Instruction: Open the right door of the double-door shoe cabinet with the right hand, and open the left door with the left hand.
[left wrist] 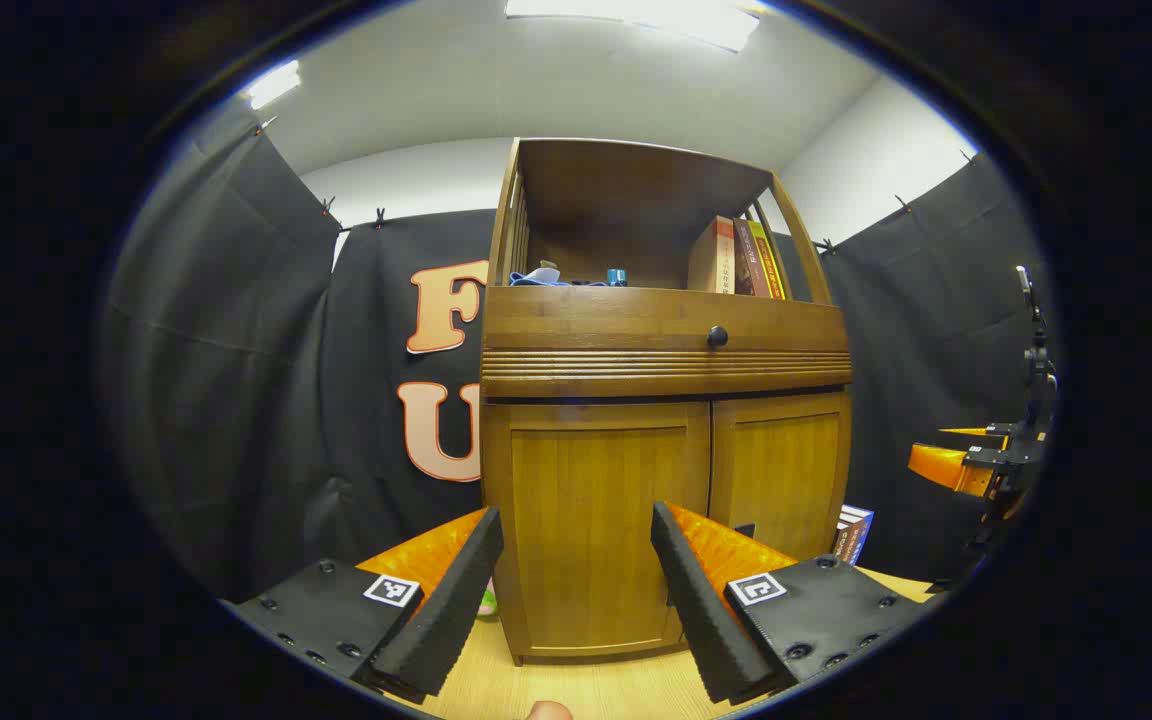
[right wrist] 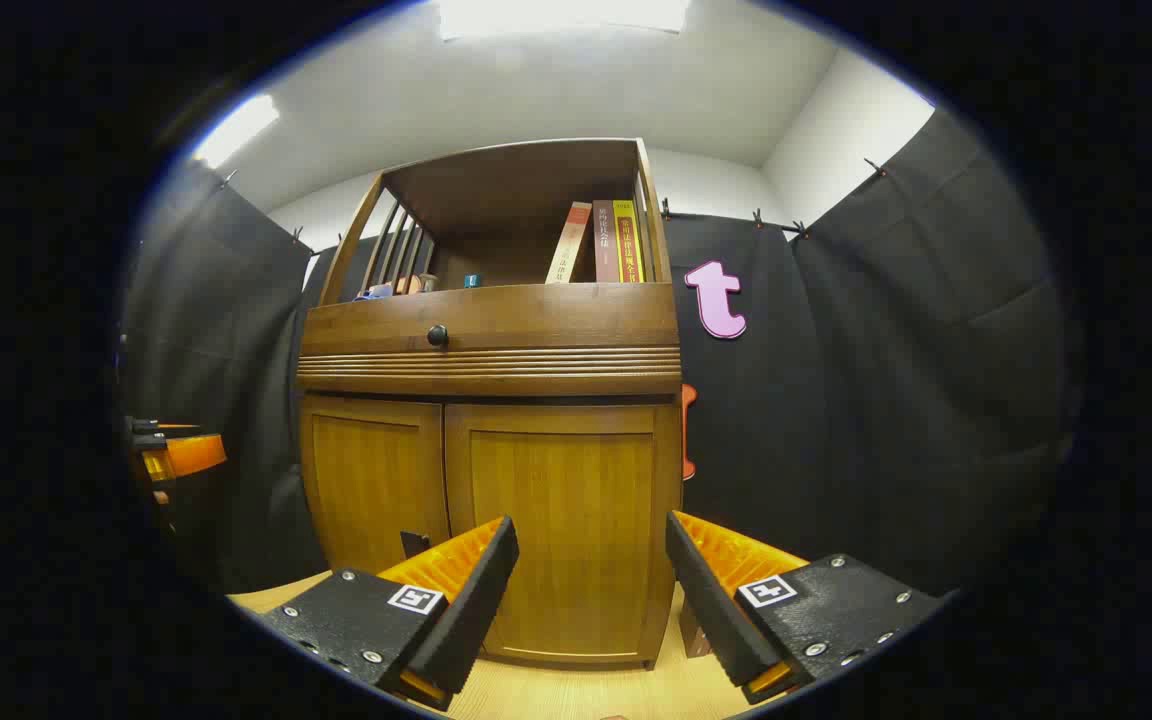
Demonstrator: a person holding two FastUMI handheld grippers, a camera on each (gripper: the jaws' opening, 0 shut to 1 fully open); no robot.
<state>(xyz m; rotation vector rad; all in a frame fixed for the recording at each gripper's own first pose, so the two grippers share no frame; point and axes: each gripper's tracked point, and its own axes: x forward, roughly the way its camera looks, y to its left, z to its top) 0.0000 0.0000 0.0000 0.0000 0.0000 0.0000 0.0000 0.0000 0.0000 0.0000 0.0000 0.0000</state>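
Left gripper view looks at the tall brown wooden shoe cabinet [left wrist: 666,400] standing on the pale wood floor [left wrist: 576,690], with an open shelf of upright books [left wrist: 736,258] on top and a ribbed drawer with a small dark round knob [left wrist: 717,337] below it. Under that, the left door [left wrist: 596,520] and right door [right wrist: 561,520] are both closed. The left gripper [left wrist: 576,580] faces the left door with fingers spread wide, holding nothing; in the right gripper view, the right gripper [right wrist: 591,590] likewise gapes empty before the right door. Judging from this, the approach is in hand: next, the right gripper must reach the right door's inner edge and pull.
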